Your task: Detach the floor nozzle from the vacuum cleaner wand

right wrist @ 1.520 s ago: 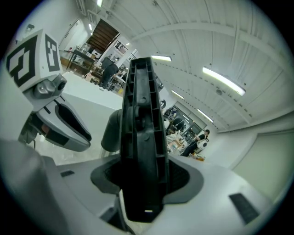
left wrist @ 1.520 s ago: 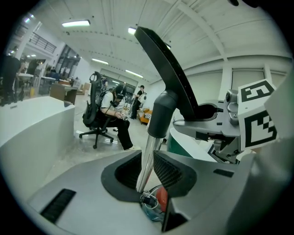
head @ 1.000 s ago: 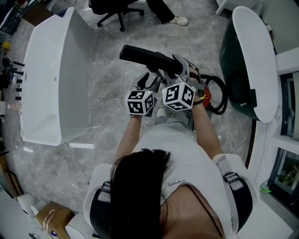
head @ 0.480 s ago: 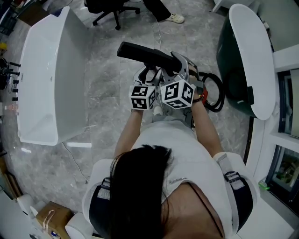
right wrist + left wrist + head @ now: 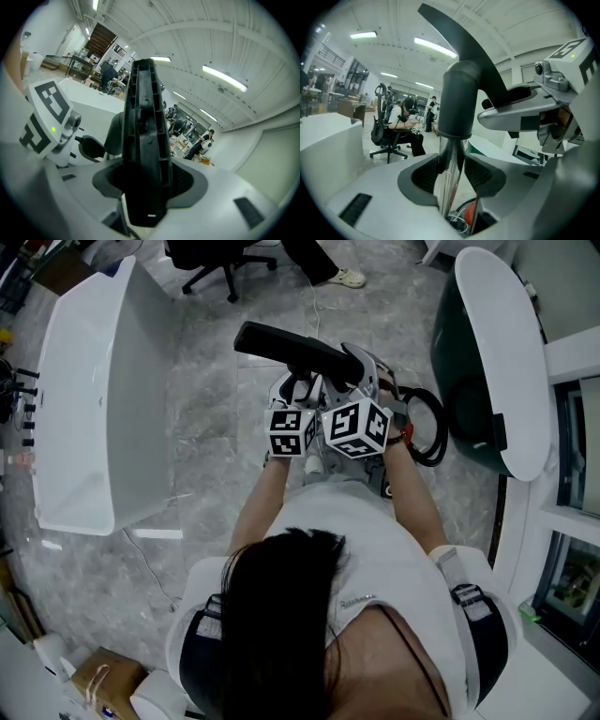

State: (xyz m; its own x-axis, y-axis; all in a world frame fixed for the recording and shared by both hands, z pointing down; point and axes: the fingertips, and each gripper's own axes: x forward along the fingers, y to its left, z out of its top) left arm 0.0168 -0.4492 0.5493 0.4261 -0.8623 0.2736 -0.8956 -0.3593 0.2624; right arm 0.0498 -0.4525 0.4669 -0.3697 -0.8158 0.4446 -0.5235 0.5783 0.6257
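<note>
I'm standing over open grey marble floor [image 5: 216, 409], with a long white table [image 5: 103, 399] edging my left and a dark green tub [image 5: 459, 362] crowding my right. My left gripper [image 5: 451, 168] is clamping the shiny metal wand [image 5: 446, 185], jaws just tightening a touch. My right gripper [image 5: 143, 180] is squeezing the black plastic floor nozzle [image 5: 145, 117], which is sticking up beyond the jaws.

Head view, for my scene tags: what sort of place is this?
Probably an open office or lab: white tables, a swivel chair on a stone-look floor, and people seated under strip lights.
</note>
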